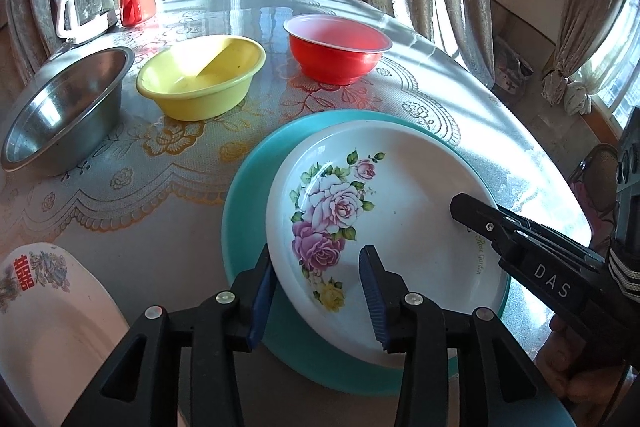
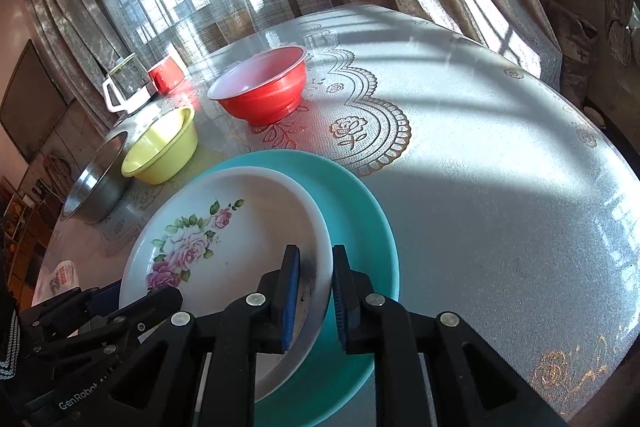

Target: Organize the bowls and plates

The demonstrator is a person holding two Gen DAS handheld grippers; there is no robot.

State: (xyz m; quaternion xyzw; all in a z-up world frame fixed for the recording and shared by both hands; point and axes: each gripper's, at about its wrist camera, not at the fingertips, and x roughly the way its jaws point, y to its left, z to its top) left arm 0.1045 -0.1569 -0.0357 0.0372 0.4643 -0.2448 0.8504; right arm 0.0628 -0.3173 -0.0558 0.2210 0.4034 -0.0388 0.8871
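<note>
A round table (image 1: pixel 500 131) under a lace-pattern cover stands before curtained windows. From my left wrist view, left to right: a white printed plate (image 1: pixel 52 311) at the near edge, a steel bowl (image 1: pixel 60 107), a yellow bowl (image 1: pixel 200 79), a red bowl (image 1: pixel 336 47). The rose plate (image 1: pixel 400 211) lies on a teal plate (image 1: pixel 248 187). My left gripper (image 1: pixel 316 295) straddles its near rim, pads parted and clear. My right gripper (image 2: pixel 314 291) stands narrow, pinching the rose plate's right rim.
</note>
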